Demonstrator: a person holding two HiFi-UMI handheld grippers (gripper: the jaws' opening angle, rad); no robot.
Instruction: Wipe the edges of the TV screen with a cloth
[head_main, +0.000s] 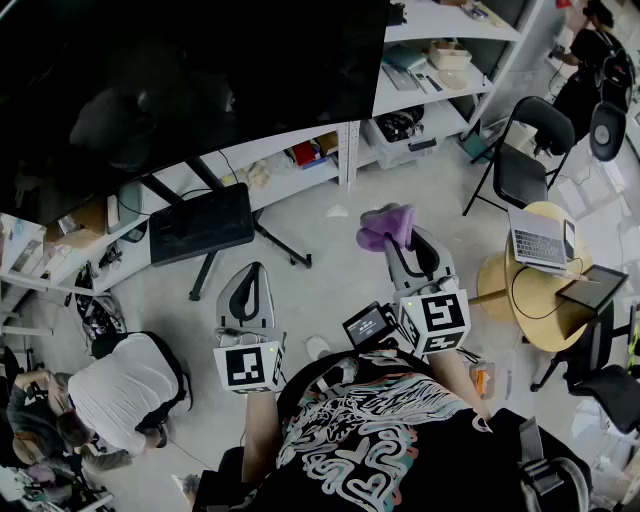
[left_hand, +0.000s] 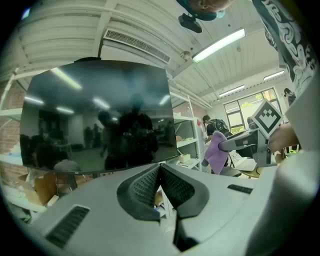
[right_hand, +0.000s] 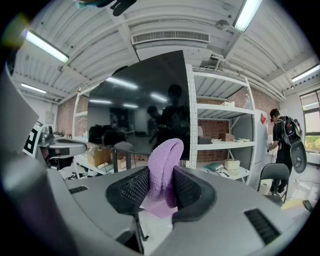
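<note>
Just short of the TV screen (right_hand: 140, 110), the right hand-held gripper (right_hand: 161, 186) pinched the purple cloth (right_hand: 166, 155) at its fold, likely soft, light and limp enough to need bunching, while the left hand-held gripper (left_hand: 160, 185) faced the screen closed and empty.

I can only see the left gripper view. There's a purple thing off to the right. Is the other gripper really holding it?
Observer: Yes. In the right gripper view the right tongs are shut on the purple cloth, which sticks up between them.
Operator: Is it touching the TV yet?
Observer: No. The head view shows bare floor between the cloth and the TV.
Operator: Is anybody else down there?
Observer: Yes. A person in a white shirt crouches on the floor, to the left of the left tongs.
</note>
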